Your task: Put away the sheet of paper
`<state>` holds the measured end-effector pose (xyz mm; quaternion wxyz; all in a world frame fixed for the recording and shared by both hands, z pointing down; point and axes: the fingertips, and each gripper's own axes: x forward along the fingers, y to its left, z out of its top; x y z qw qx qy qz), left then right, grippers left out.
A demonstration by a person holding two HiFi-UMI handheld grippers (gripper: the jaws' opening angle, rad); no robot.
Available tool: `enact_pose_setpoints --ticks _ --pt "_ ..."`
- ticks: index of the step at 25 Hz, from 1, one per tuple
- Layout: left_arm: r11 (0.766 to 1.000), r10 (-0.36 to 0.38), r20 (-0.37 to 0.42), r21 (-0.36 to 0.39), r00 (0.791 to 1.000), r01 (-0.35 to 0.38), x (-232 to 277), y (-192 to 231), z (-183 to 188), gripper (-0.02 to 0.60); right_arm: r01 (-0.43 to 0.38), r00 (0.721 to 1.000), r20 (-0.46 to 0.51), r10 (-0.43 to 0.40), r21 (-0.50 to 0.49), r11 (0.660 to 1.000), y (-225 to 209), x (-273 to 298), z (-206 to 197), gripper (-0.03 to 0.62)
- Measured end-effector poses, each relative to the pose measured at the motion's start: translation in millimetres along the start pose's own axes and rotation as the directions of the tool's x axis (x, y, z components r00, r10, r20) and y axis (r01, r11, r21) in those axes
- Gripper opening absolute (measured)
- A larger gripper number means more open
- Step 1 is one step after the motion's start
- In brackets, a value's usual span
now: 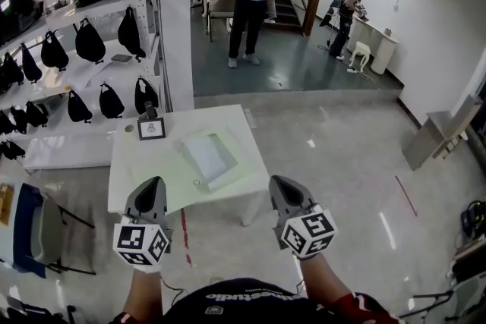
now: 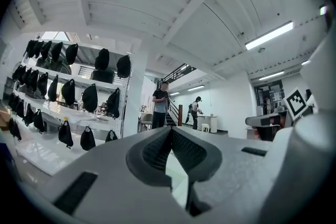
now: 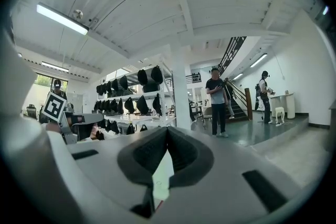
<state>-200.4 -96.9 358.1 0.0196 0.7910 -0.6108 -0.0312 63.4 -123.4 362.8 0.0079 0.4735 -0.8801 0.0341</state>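
Along the left wall, shelves (image 1: 106, 5) carried black bags (image 1: 89, 42). Left gripper (image 1: 152, 183) hovered level at the white table's (image 1: 140, 162) near edge, jaws closed together, holding nothing. Sheet of paper (image 1: 210, 157) lay flat mid-table, apart from both tools. Right gripper (image 1: 280, 180) hovered level too, jaws likewise closed and empty.

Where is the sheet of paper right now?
In the head view's centre, the sheet of paper lies flat near the middle of the white table, just right of the small framed card.

Sheet (image 1: 209, 156) on table (image 1: 135, 165); frame (image 1: 151, 128) behind-left; shelves (image 1: 91, 68) left of table.
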Motion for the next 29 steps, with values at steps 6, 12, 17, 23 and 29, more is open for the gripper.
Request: enact_pose_setpoints --ticks 6,12,17,23,29 --pt "1.0 0.0 -0.008 0.015 1.0 0.0 -7 -18 -2 0.006 0.015 1.0 0.002 -0.015 -0.015 1.0 -5 -19 -4 0.003" --pt "1.0 -0.012 -0.007 -0.001 1.0 0.012 -13 -32 -6 0.006 0.014 1.0 0.001 -0.014 -0.006 1.0 -10 -31 -5 0.003" --pt "1.0 -0.004 -0.002 -0.003 1.0 0.004 -18 -36 -2 0.006 0.018 1.0 0.002 -0.018 0.0 1.0 -14 -36 -2 0.003" --pt "1.0 -0.002 0.0 -0.006 1.0 0.002 -23 -40 -2 0.006 0.017 1.0 0.003 -0.017 -0.001 1.0 -14 -40 -1 0.003" --pt "1.0 -0.003 0.007 -0.002 1.0 0.003 -22 -45 -3 0.006 0.023 1.0 0.004 -0.023 0.004 1.0 -19 -44 -3 0.003"
